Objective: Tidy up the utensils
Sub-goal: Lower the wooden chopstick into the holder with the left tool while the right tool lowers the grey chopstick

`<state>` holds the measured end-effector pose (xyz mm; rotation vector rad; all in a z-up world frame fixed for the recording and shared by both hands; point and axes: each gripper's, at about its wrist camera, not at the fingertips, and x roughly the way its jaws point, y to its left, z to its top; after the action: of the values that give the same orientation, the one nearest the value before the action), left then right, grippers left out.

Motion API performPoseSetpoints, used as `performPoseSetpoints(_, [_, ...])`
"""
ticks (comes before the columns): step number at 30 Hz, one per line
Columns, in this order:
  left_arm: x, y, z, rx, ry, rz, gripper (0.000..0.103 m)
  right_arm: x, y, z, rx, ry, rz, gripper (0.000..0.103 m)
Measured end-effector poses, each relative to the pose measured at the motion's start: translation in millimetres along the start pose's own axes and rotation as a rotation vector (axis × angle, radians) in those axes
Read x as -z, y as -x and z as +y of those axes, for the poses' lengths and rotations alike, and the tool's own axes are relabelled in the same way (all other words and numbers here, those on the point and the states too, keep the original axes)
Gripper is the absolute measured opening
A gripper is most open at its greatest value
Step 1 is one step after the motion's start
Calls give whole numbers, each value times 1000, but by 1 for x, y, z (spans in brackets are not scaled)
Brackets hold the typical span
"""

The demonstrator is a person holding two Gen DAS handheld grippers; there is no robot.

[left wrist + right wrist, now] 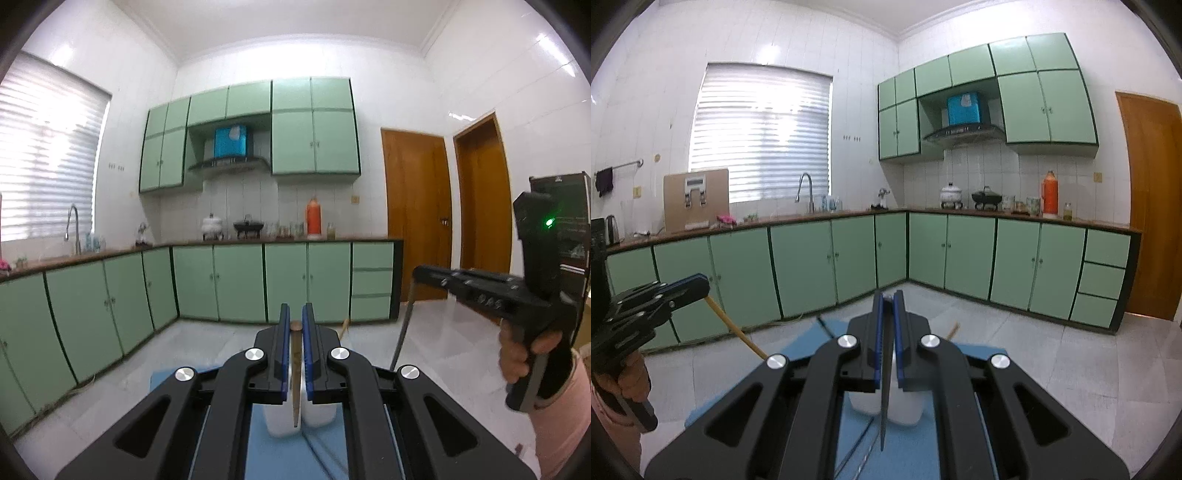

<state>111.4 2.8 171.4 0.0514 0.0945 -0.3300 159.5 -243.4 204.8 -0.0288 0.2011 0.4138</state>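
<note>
My left gripper (295, 321) is shut on a wooden utensil handle (296, 373) that hangs down over a white holder (317, 415) on a blue mat (266, 443). The same gripper (694, 286) shows in the right wrist view with the wooden handle (735, 326) slanting down. My right gripper (887, 302) is shut on a dark thin utensil (884, 398) pointing down above the white holder (905, 406). The right gripper also shows in the left wrist view (419, 271), holding the dark utensil (402, 332). Another wooden handle tip (953, 329) sticks out behind.
Green base cabinets (967, 254) and a brown countertop (812, 216) run along the walls, with a faucet (805, 190), pots and an orange thermos (1050, 194). Wooden doors (417, 214) stand at right. White tiled floor (1052, 354) surrounds the blue mat (912, 454).
</note>
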Motion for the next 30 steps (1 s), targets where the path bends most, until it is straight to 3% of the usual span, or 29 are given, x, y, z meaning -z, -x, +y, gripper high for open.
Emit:
performPoseSetpoints(6, [-32, -30, -9, -35, -31, -75, 6, -34, -35, -18, 35, -23, -47, 4])
performPoseSetpoints(13, [-27, -100, -2, -67, -20, -42, 6, -40, -103, -43, 45, -82, -28, 4])
performPoseSetpoints(20, [1, -166, 13, -91, 11, 9, 6, -3, -158, -48, 41, -96, 38, 4])
performPoseSetpoints(30, [46, -208, 21, -70, 42, 109, 6, 51, -190, -45, 35, -116, 145, 4])
